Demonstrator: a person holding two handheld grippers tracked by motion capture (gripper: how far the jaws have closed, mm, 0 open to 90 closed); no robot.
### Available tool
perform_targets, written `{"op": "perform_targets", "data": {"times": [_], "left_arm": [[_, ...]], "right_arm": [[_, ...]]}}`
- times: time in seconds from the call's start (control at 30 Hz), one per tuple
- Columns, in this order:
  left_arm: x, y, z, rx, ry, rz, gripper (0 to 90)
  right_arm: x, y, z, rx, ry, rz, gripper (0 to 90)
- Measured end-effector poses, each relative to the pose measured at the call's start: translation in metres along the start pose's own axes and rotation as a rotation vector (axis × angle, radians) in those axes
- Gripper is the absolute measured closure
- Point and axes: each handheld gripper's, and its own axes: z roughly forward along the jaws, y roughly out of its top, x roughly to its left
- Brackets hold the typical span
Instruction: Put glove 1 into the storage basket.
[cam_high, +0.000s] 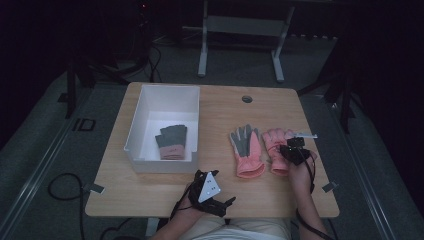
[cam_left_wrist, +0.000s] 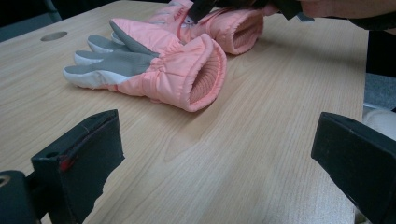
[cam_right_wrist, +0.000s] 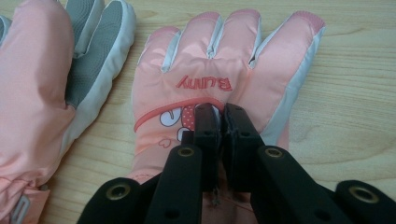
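Left claw (cam_high: 216, 202) hung wide open, empty, nearer than the bin (cam_high: 145, 111). Right claw (cam_right_wrist: 221, 122) pinched shut on right glove (cam_right_wrist: 219, 74); thin fabric pinch could slip.

A bin (cam_high: 150, 107) is sitting on the left of the tabletop (cam_high: 220, 107), with gloves (cam_high: 172, 142) lying inside it. Two more gloves are lying side by side to its right: the left glove (cam_high: 246, 149), then the right glove (cam_high: 276, 150).
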Motion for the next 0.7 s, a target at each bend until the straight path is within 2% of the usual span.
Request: {"op": "perform_targets", "data": {"times": [0.13, 0.3, 0.4, 0.43, 0.47, 0.57, 0.63, 0.7], "left_arm": [[0.000, 0.000, 0.000, 0.002, -0.001, -0.001, 1.8], [0.001, 0.000, 0.000, -0.001, 0.002, -0.001, 1.8], [0.001, 0.000, 0.000, -0.001, 0.003, -0.004, 1.8], [0.001, 0.000, 0.000, -0.001, 0.003, -0.004, 1.8], [0.001, 0.000, 0.000, 0.001, 0.003, -0.001, 1.8], [0.001, 0.000, 0.001, 0.004, -0.001, 0.000, 1.8], [0.001, 0.000, 0.001, 0.005, -0.001, 0.003, 1.8], [0.001, 0.000, 0.001, 0.007, -0.001, 0.001, 1.8]], "right_arm": [[0.000, 0.000, 0.000, -0.001, 0.006, -0.005, 81.4], [-0.005, 0.006, -0.012, -0.016, 0.041, -0.027, 70.4], [-0.008, 0.011, -0.023, -0.041, 0.072, -0.090, 67.7], [-0.008, 0.011, -0.023, -0.041, 0.072, -0.090, 67.7], [-0.013, 0.015, -0.029, -0.049, 0.120, -0.144, 65.6], [-0.016, 0.019, -0.034, -0.046, 0.137, -0.226, 64.1], [-0.017, 0.021, -0.034, -0.033, 0.166, -0.244, 62.2], [-0.017, 0.022, -0.031, -0.021, 0.166, -0.249, 61.0]]}}
